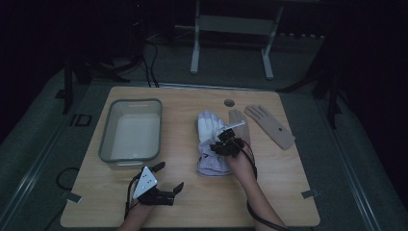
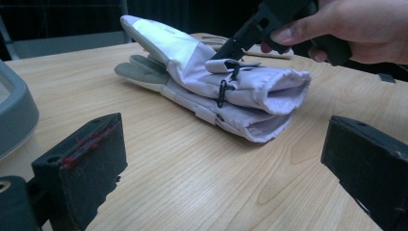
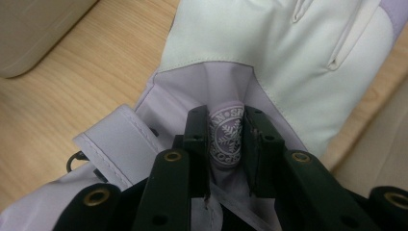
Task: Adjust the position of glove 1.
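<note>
A pair of white and lavender gloves (image 1: 210,144) lies stacked in the middle of the wooden table (image 1: 284,192), cuffs toward me. My right gripper (image 1: 225,139) points down onto the upper glove (image 3: 269,53). Its jaws (image 3: 226,120) pinch a raised fold of lavender fabric bearing a round snowflake badge. From the left gripper view, the gloves (image 2: 231,96) lie ahead with a hand holding that gripper (image 2: 222,55) on top of them. My left gripper (image 1: 172,176) rests near the table's front left, open, nothing between its fingers (image 2: 86,149).
A grey rectangular tub (image 1: 108,125) stands at the left of the table, close beyond my left gripper. Two beige gloves (image 1: 269,126) lie flat at the back right, one partly behind the white pair. A round hole (image 1: 229,103) sits near the far edge.
</note>
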`<action>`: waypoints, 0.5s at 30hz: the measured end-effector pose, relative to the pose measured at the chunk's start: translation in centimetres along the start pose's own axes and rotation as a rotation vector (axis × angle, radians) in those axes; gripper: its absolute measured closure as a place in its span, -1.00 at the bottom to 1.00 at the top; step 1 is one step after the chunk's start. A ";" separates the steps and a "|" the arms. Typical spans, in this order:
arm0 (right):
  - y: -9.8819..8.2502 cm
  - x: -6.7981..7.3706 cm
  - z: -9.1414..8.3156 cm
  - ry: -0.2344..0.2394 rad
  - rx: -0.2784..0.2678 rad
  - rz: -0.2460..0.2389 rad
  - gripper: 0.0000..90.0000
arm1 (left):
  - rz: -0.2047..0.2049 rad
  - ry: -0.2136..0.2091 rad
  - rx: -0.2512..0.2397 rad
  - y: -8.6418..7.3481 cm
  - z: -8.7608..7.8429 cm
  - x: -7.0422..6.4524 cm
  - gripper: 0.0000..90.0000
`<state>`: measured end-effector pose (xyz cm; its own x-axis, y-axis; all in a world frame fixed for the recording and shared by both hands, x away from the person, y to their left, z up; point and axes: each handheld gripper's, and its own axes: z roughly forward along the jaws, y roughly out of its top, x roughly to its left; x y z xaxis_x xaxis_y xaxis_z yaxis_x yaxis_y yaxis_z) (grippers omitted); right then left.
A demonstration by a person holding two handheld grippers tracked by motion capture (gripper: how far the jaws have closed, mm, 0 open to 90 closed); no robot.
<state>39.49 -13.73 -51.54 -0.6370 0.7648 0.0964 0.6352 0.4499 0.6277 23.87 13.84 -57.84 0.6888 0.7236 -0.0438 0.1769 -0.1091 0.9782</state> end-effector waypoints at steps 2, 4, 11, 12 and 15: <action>0.0 0.0 -0.1 0.007 0.002 0.004 0.57 | -0.016 0.002 0.006 0.0 0.1 0.1 -0.95; 0.1 0.1 -0.3 0.013 -0.006 0.001 0.47 | -0.020 0.008 0.007 0.0 0.1 0.2 -0.95; 0.8 0.0 -2.4 0.040 -0.077 -0.036 0.09 | -0.018 0.008 0.030 0.1 0.3 0.2 -0.95; 0.9 -0.1 -2.7 0.033 -0.082 -0.041 0.05 | -0.026 0.010 0.028 0.1 0.3 0.2 -0.95; 0.8 -0.8 -3.9 0.028 -0.099 -0.032 0.01 | -0.030 0.012 0.033 0.1 0.3 0.3 -0.95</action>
<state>38.77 -15.79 -48.12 -0.6692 0.7369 0.0960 0.5691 0.4251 0.7039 24.28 13.80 -57.77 0.6748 0.7347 -0.0700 0.2201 -0.1098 0.9693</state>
